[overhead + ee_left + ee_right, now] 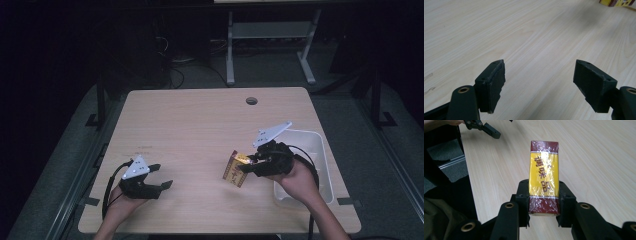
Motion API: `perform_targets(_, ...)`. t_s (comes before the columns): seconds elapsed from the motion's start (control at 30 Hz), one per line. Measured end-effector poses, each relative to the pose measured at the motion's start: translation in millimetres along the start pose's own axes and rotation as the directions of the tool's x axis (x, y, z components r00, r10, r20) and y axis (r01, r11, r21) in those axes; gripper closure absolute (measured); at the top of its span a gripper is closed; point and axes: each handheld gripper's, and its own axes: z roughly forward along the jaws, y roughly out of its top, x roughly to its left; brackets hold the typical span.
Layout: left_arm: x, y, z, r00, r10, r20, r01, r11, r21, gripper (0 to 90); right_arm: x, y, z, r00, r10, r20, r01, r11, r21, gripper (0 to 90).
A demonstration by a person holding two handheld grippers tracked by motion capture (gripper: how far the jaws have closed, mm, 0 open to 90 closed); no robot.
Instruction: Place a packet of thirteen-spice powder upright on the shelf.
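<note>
The right gripper (248,166) clamps a yellow-and-maroon box (235,170) just left of the white bin (320,150); the bin's inside is mostly hidden. Well left of the bin, the left gripper (161,176) stands wide, jaws bare.

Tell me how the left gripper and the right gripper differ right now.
The left gripper stands open and empty; the right gripper is shut on the yellow and red box. The left sits low by the table's near edge; the right is beside the white bin. Both have black jaws.
</note>
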Motion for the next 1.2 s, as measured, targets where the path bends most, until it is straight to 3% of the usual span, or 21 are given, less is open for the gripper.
perform_targets(0.6,6.8,-2.4,-4.6,0.9997,-0.022,-0.013,0.021,0.9997,-0.012,24.6,-16.6,0.0,-32.5,0.9989,-0.004,0.046,0.004,1.0000,0.001,67.9)
perform_targets(1.2,9.2,-3.0,-6.2,0.9993,-0.032,-0.018,0.032,0.9993,-0.018,24.5,-36.8,-18.1,-68.2,0.9923,0.043,0.116,-0.043,0.9991,-0.001,67.9)
